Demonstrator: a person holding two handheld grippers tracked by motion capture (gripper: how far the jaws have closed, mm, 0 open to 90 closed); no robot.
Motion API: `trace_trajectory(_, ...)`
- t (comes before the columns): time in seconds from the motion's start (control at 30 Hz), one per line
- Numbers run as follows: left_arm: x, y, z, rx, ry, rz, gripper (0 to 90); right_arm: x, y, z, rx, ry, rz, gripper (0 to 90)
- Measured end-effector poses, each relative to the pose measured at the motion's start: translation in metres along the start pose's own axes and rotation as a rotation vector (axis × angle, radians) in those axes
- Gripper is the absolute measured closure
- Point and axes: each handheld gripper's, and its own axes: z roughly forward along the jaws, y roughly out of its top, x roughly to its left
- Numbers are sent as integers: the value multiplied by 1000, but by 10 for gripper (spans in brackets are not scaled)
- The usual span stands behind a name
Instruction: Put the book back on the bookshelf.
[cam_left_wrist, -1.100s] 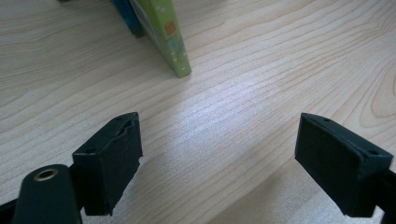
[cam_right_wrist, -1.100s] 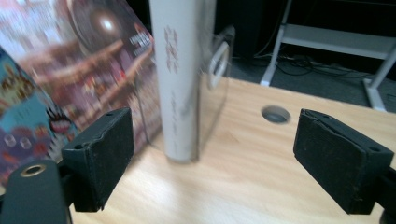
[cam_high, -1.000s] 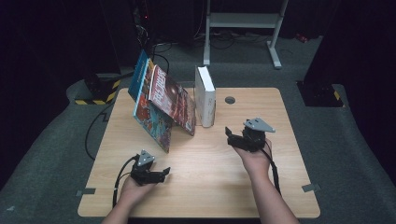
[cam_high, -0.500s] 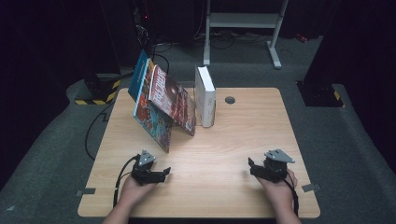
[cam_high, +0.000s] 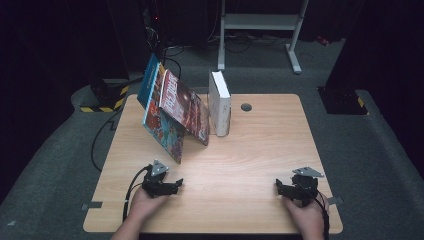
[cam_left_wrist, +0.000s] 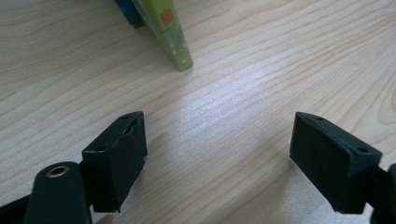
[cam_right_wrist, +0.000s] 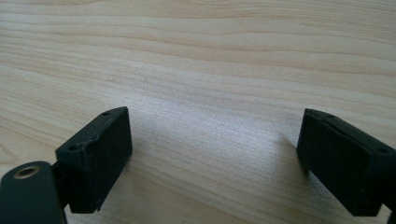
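Two handheld grippers rest low over the near edge of a pale wooden table (cam_high: 260, 150), each in a person's hand, both with jaws spread wide and nothing between them; the left gripper's jaws have just been closing a little, yet bare wood alone lies between its black pads. Nearest the left gripper (cam_high: 172, 186) is a row of leaning books (cam_high: 172, 112), which slant to the right toward a white upright book (cam_high: 220, 102) at the table's far middle; the front leaning volume carries a busy red and dark cover, a blue-edged one stands behind it, and their lower corners come down on the wood beyond the left gripper, well apart from its jaws. From the left gripper view the bottom corner of a book with a lime-green spine (cam_left_wrist: 170, 32) bearing a small orange square touches down on the tabletop ahead of the jaws and slightly left of their midline, clear of both pads, with a blue corner just behind it. The right gripper (cam_high: 282, 187) sits at the table's near right corner, far from the white upright book and the leaning row; its own view shows plain wood grain between the two open pads. A small dark round hole (cam_high: 246, 107) marks the tabletop just right of the white upright book.
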Motion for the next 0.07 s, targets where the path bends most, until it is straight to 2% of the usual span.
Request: trace_trajectory(0.07,-1,0,0,4,4,5,190,0,0,0,-1,0,0,103)
